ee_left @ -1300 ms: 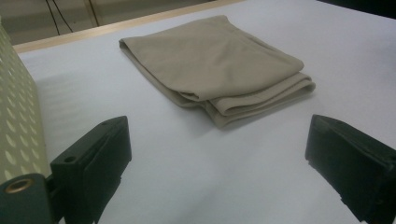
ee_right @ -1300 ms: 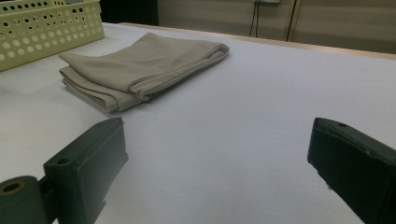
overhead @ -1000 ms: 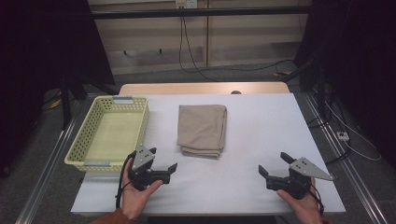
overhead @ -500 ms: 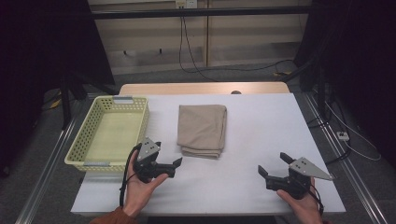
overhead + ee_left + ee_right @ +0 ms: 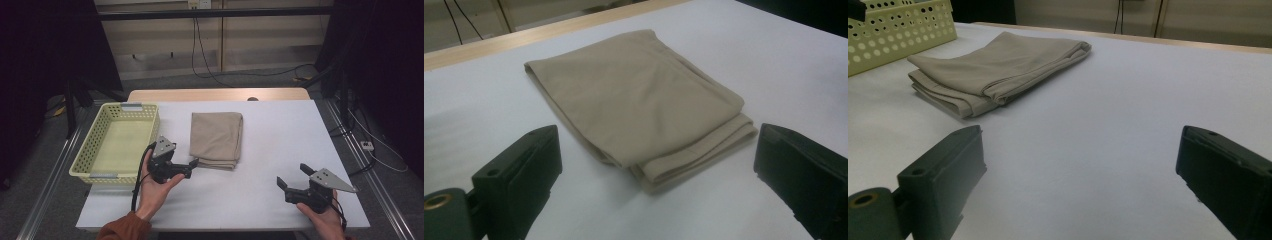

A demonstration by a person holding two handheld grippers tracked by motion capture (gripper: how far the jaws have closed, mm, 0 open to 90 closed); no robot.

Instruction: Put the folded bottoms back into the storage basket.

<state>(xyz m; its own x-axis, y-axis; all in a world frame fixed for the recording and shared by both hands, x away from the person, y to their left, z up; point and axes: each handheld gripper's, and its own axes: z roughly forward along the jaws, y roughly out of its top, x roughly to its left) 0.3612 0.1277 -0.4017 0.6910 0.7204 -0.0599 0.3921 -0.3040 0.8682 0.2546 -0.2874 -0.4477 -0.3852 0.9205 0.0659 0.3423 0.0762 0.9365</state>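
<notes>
A folded beige cloth (image 5: 216, 139) lies flat in the middle of the white table (image 5: 280, 135). My left gripper (image 5: 191, 166) is open, its jaws pointing at the cloth's near left corner and just short of it. In the left gripper view the cloth (image 5: 639, 95) lies ahead between the two spread jaws, its folded edges nearest, and the left gripper (image 5: 659, 170) holds nothing. My right gripper (image 5: 293, 176) rests open near the table's front right, well away from the cloth. The right gripper (image 5: 1080, 175) has bare table between its jaws, with the cloth (image 5: 998, 65) farther off to the left.
A yellow perforated basket (image 5: 117, 145) stands at the table's left side, beside the cloth, with nothing visible inside; its wall (image 5: 898, 30) appears in the right gripper view. A wooden strip (image 5: 220, 95) runs along the table's far edge. Cables hang behind.
My left gripper has moved forward and to the right, up to the cloth's near left corner. The right gripper has stayed where it was.
</notes>
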